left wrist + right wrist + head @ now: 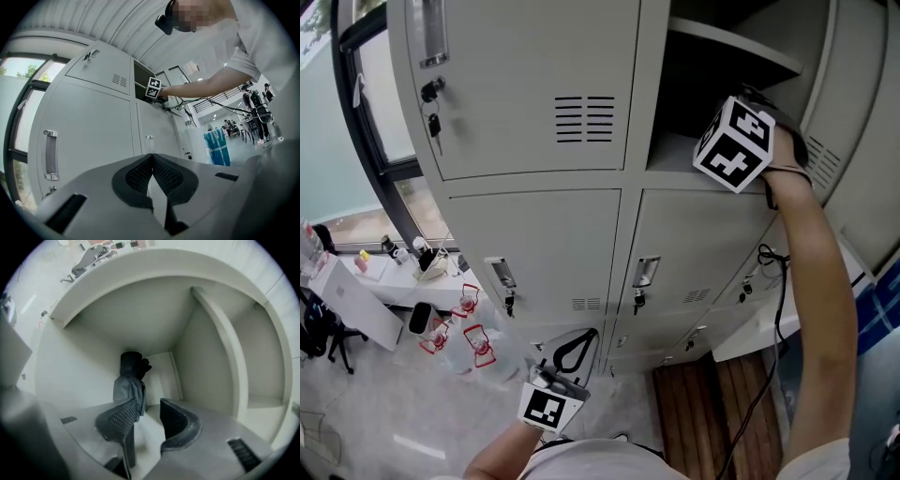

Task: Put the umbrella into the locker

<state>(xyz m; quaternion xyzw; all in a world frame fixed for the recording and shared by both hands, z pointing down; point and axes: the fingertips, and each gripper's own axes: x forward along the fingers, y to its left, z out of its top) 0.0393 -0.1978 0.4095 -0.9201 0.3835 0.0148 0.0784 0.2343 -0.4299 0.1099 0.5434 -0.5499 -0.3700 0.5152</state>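
Head view puts the left gripper [572, 352] nearest, low by the person's body before the lower doors of the locker [534, 94]; its own view shows the pads pressed together with nothing between them. Farther up, the right arm reaches into the open compartment [673, 150], a black cable [766, 253] hanging under the forearm. Inside, the right gripper [149, 403] has its jaws apart and only air between the pads, so it holds nothing. Just past its left pad lies the umbrella [127, 383], a dark folded bundle lying along one inner face of the compartment, its far end close to a back corner and apart from the inner shelf [220, 329]. The umbrella seems placed, so the danger is in pulling back: loose fabric sits so near the left pad that it could catch and be dragged toward the front edge. A round bundle might also roll out once nudged, and the hanging cable could snag on the rim or on the open door [853, 122].
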